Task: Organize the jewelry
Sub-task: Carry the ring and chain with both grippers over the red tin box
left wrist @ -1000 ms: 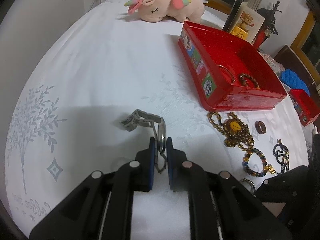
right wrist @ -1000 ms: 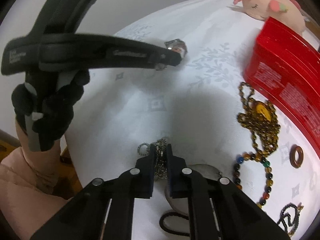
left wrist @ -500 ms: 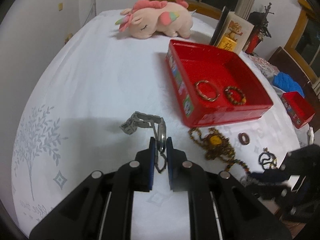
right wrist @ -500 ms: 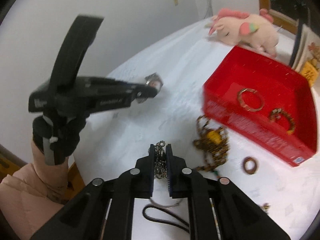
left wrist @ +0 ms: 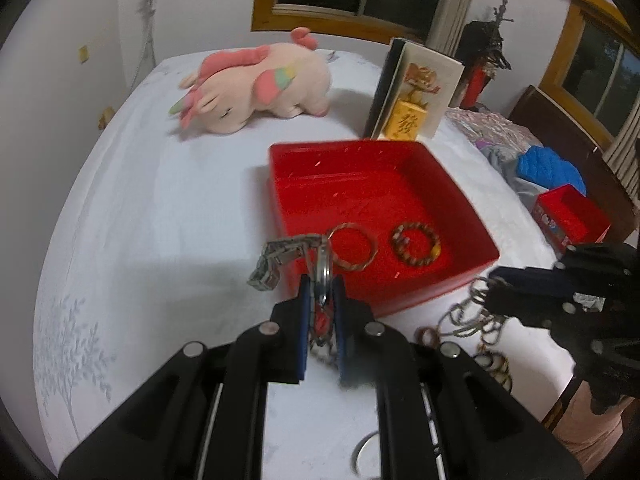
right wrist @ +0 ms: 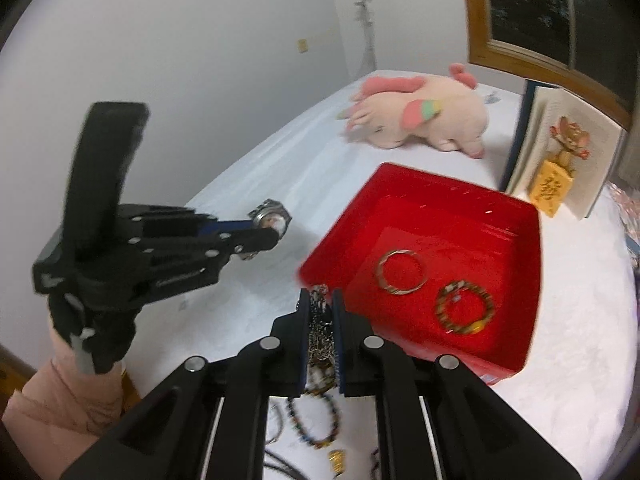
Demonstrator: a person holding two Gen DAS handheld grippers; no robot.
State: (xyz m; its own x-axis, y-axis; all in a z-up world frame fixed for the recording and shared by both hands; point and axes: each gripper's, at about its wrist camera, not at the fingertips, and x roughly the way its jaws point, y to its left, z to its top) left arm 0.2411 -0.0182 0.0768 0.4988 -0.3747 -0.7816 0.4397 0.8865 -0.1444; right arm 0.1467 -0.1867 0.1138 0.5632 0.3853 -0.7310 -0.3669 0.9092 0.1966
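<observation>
My left gripper (left wrist: 320, 286) is shut on a silver metal watch (left wrist: 280, 258), held in the air near the left front corner of the red tray (left wrist: 276, 184). The watch also shows in the right wrist view (right wrist: 270, 218). My right gripper (right wrist: 320, 300) is shut on a silver chain necklace (right wrist: 320, 328), raised just in front of the tray (right wrist: 536, 248). In the tray lie a bangle (right wrist: 401, 272) and a beaded bracelet (right wrist: 464, 308).
A pink plush unicorn (left wrist: 256, 88) lies at the back of the white table. An upright card box (left wrist: 412, 92) stands behind the tray. A small red box (left wrist: 572, 216) is at the right. Bead strands (right wrist: 316, 420) lie on the cloth under my right gripper.
Both grippers have lifted off the table with their pieces and moved toward the red tray. The tray now sits closer in both views.
</observation>
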